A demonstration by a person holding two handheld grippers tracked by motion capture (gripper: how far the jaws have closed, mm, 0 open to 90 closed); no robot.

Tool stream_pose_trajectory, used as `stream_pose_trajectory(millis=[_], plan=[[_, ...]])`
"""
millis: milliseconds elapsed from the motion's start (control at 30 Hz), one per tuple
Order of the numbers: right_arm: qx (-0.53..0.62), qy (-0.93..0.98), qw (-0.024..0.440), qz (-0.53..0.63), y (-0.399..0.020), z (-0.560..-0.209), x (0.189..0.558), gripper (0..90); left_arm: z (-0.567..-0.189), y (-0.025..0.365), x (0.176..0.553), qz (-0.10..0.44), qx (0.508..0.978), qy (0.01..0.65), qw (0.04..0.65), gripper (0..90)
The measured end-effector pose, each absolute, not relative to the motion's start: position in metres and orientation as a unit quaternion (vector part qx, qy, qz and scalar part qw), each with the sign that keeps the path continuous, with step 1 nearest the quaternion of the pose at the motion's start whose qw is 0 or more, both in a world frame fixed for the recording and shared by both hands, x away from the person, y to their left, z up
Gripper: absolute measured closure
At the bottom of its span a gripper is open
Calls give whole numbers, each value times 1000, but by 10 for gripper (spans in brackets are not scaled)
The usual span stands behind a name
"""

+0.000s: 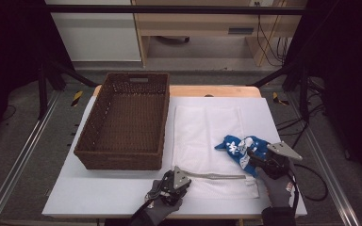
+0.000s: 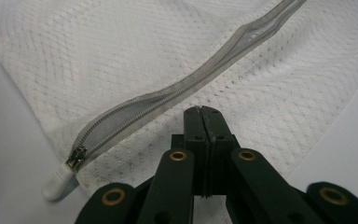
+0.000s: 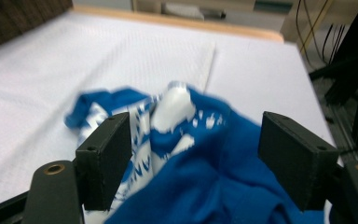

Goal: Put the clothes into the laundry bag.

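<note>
A white mesh laundry bag [image 1: 202, 132] lies flat in the middle of the table, its grey zipper [image 1: 217, 176] running along the near edge. In the left gripper view the zipper [image 2: 168, 100] gapes slightly, with its pull [image 2: 76, 157] at the far left end. My left gripper [image 2: 203, 110] is shut, its tips on the mesh just below the zipper; I cannot tell whether fabric is pinched. A crumpled blue and white cloth [image 1: 238, 147] rests on the bag's right edge. My right gripper [image 3: 196, 140] is open, straddling the cloth [image 3: 205, 172] without pressing on it.
An empty brown wicker basket [image 1: 118, 160] stands on the left half of the white table [image 1: 103, 193]. The table's right edge [image 1: 292, 160] runs close to my right gripper [image 1: 253, 157]. Black frame posts and cables stand beyond the table.
</note>
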State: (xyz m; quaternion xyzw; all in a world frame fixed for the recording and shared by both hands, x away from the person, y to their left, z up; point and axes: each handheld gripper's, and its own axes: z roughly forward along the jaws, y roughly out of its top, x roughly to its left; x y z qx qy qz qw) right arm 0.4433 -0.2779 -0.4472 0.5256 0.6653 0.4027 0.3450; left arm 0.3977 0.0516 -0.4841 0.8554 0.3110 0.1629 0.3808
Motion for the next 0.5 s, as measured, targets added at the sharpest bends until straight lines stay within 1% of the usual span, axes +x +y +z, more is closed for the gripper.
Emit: stream_pose_trajectory(millis=[100,133,167,233,267,300,333,433,467,500], plan=[[510,662,349,424,-275,-433,435,264,-479,53,397,162,849,311,395,899],[502,665,347,430,-272,-430,432,290,-479,53,397,162,849,311,395,898],[502,665,347,430,-272,-430,432,290,-476,53,396,161,847,310,400,898],[470,690,324,446,-253,-424,425,347,-473,52,395,158,846,307,407,900],[470,690,324,446,-253,-424,425,347,-473,52,395,158,846,307,407,900],[462,697,316,448,-247,-424,424,367,-473,50,394,156,846,305,408,900],[446,714,292,454,-232,-426,422,397,-475,48,393,154,849,301,406,900],[433,730,269,455,-217,-433,423,419,-479,45,393,151,853,297,403,900],[429,745,253,445,-204,-444,424,458,-480,44,392,150,854,296,401,900],[427,748,248,443,-201,-447,425,467,-480,44,392,150,854,296,401,900]])
